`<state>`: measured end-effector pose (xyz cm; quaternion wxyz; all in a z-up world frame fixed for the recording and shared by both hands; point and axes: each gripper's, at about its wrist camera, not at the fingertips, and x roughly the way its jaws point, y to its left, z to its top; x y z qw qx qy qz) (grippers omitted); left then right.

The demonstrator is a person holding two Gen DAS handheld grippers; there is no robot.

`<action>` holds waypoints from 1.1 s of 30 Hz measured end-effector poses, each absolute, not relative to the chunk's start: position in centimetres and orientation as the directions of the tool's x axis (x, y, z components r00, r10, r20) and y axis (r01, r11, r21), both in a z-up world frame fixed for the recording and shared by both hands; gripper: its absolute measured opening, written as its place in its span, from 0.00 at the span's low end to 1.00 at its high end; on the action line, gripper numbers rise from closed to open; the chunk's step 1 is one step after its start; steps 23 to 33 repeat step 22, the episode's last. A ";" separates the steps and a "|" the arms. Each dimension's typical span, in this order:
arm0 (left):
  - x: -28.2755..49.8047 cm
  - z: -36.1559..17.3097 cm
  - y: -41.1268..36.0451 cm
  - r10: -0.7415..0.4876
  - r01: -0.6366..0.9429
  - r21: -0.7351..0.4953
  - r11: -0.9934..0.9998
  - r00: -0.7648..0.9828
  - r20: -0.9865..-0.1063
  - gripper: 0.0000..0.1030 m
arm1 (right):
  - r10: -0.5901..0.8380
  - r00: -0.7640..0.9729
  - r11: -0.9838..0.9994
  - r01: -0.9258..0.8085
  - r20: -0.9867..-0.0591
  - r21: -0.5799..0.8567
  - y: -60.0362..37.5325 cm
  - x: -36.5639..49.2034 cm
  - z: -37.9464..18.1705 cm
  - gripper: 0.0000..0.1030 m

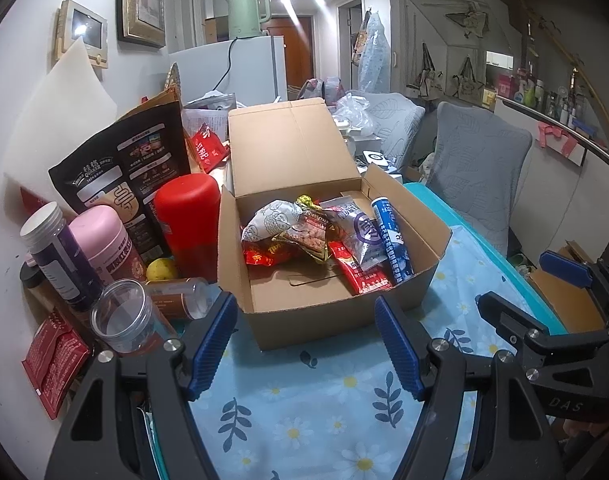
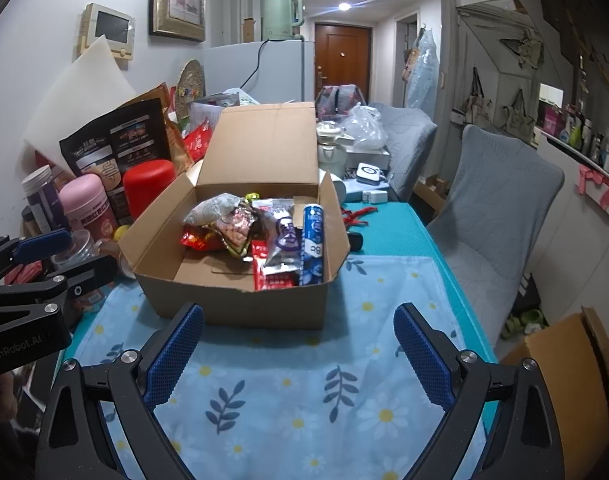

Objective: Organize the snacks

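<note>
Cardboard box [image 1: 304,312] sits open on the desk [image 2: 304,400], holding perhaps six or seven overlapping snack packets [image 1: 316,236]. Your left tool [image 1: 304,340] and right tool [image 2: 298,354] hover before it, each half-open and empty. Pick one loose packet at a time, gripping an edge.

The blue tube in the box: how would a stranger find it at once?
Find the open cardboard box on the floral cloth. Among the snacks inside, the blue tube lies along the right wall. Its neighbours are flat, crinkled packets; it alone is a long, round cylinder.
</note>
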<state>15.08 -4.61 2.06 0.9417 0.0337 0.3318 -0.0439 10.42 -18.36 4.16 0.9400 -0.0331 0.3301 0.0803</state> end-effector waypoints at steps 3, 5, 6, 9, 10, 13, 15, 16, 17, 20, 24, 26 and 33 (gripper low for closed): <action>15.1 2.1 -4.6 -0.058 0.104 0.036 0.994 0.775 -0.630 0.69 | 0.128 0.769 0.985 -0.172 -0.626 -0.009 -18.4 10.4 4.2 0.94; 15.1 2.1 -4.6 -0.058 0.103 0.035 0.994 0.774 -0.630 0.69 | 0.128 0.769 0.985 -0.172 -0.626 -0.010 -18.3 10.4 4.2 0.94; 15.1 2.0 -4.7 -0.059 0.103 0.034 0.994 0.774 -0.630 0.69 | 0.128 0.769 0.985 -0.172 -0.626 -0.011 -18.4 10.4 4.2 0.94; 15.1 2.0 -4.6 -0.058 0.102 0.034 0.994 0.773 -0.632 0.69 | 0.128 0.770 0.985 -0.173 -0.625 -0.012 -18.4 10.4 4.3 0.94; 15.1 2.0 -4.6 -0.058 0.102 0.034 0.994 0.772 -0.633 0.69 | 0.128 0.770 0.985 -0.172 -0.625 -0.011 -18.3 10.4 4.2 0.94; 15.1 2.0 -4.7 -0.058 0.104 0.036 0.994 0.771 -0.634 0.69 | 0.128 0.771 0.985 -0.174 -0.624 -0.013 -18.3 10.4 4.4 0.94; 15.2 2.0 -4.6 -0.059 0.106 0.036 0.994 0.771 -0.634 0.69 | 0.128 0.771 0.984 -0.176 -0.624 -0.015 -18.2 10.4 4.5 0.94; 15.2 2.1 -4.6 -0.060 0.107 0.036 0.994 0.771 -0.634 0.69 | 0.128 0.771 0.984 -0.177 -0.624 -0.016 -18.2 10.4 4.5 0.94; 15.3 2.1 -4.6 -0.063 0.109 0.035 0.993 0.771 -0.634 0.69 | 0.128 0.771 0.984 -0.177 -0.624 -0.017 -18.2 10.5 4.6 0.94; 15.4 2.1 -4.7 -0.063 0.109 0.034 0.993 0.773 -0.631 0.69 | 0.126 0.772 0.984 -0.175 -0.623 -0.017 -18.2 10.6 4.6 0.94; 15.4 2.0 -4.7 -0.064 0.108 0.032 0.994 0.777 -0.627 0.69 | 0.123 0.773 0.985 -0.171 -0.622 -0.018 -18.2 10.6 4.6 0.94; 15.4 2.0 -4.7 -0.064 0.108 0.032 0.994 0.777 -0.627 0.69 | 0.123 0.773 0.985 -0.171 -0.622 -0.018 -18.2 10.6 4.6 0.94; 15.4 2.0 -4.7 -0.064 0.108 0.032 0.994 0.777 -0.627 0.69 | 0.123 0.773 0.985 -0.171 -0.622 -0.018 -18.2 10.6 4.6 0.94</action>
